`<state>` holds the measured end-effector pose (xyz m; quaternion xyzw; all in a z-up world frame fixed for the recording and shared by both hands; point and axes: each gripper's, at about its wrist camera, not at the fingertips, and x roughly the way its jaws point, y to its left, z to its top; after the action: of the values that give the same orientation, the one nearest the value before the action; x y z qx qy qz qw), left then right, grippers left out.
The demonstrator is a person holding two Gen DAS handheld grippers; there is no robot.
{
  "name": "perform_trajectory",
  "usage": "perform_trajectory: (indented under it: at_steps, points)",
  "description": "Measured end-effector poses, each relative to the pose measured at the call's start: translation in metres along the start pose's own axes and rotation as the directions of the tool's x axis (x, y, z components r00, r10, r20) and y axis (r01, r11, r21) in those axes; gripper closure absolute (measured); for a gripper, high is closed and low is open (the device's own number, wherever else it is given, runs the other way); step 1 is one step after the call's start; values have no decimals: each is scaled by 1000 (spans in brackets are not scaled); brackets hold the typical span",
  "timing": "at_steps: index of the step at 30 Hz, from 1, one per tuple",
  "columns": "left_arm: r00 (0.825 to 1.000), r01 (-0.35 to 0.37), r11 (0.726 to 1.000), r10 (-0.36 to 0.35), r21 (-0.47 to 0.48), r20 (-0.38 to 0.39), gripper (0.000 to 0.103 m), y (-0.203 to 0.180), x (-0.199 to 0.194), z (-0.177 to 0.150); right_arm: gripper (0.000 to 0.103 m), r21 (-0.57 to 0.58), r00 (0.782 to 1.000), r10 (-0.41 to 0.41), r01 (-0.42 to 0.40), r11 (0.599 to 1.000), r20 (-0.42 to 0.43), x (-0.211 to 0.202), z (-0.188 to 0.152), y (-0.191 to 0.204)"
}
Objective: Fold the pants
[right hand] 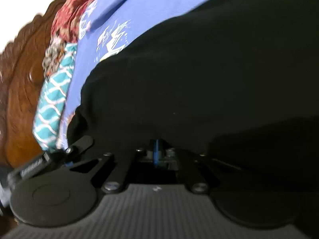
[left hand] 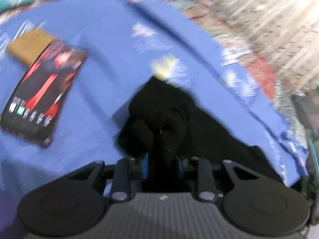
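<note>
Because the phone (left hand: 44,97) lies at nine o'clock on the blue sheet (left hand: 103,45), with a tan card or wallet (left hand: 30,43) tucked under its far end at ten o'clock, any sweep of cloth leftward could drag or bury both. At centre, the left gripper (left hand: 162,159) has its jaws drawn in on a bunched end of the black pants (left hand: 165,107); the bunch is thick and uneven, so the hold may be on only part of it and some could slip out when lifted. Toward two o'clock a patterned blanket (left hand: 265,25) borders the sheet. In the right wrist view, a carved wooden headboard (right hand: 22,91) stands at nine o'clock and a teal pillow (right hand: 53,99) beside it. The right gripper (right hand: 157,153) is fully closed, its blue pads together against the pants' edge; whether cloth is pinched, I cannot tell. An empty right grip would leave the fold lopsided.
</note>
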<state>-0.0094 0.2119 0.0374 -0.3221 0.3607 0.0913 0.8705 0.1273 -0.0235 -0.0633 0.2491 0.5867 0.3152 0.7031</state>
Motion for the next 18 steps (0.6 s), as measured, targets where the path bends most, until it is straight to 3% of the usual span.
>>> perform_trajectory:
  at_steps: [2,5,7,9,10,11,12,13,14,16,18]
  points:
    - [996,48,990,-57,132,63,79,-35,-13,-4,95,40,999,38,-38,998,8,-9,6,-5]
    - [982,124,926,-166,357,90,79,-96,-24,-22,94,83,987,81,-93,992,137,-44,1,-18]
    - [973,177,858,-227,483,47,77,-131,-20,-42,94,124,965,72,-106,987,253,-73,-2,-33]
    - [967,220,781,-254,584,-24,63,-161,-10,-67,94,163,935,40,-103,981,354,-102,-8,-50]
    - [962,247,745,-266,620,-63,47,-172,-4,-79,92,174,921,20,-94,980,390,-110,-12,-53]
    - [957,273,711,-270,648,-106,39,-182,2,-91,85,183,906,0,-85,979,424,-120,-15,-58]
    - [952,296,683,-266,668,-149,38,-188,7,-102,81,192,892,-10,-86,978,451,-127,-19,-65]
    - [948,315,661,-258,680,-188,37,-192,10,-111,63,203,883,-12,-94,975,469,-131,-23,-70]
    - [943,332,648,-256,686,-214,35,-192,11,-117,43,213,879,-10,-105,971,476,-132,-27,-73]
    - [935,350,636,-273,687,-224,26,-187,3,-121,36,232,880,-6,-118,966,475,-124,-33,-75]
    - [933,355,652,-295,670,-208,22,-174,-9,-114,34,232,886,-1,-120,965,463,-107,-32,-70]
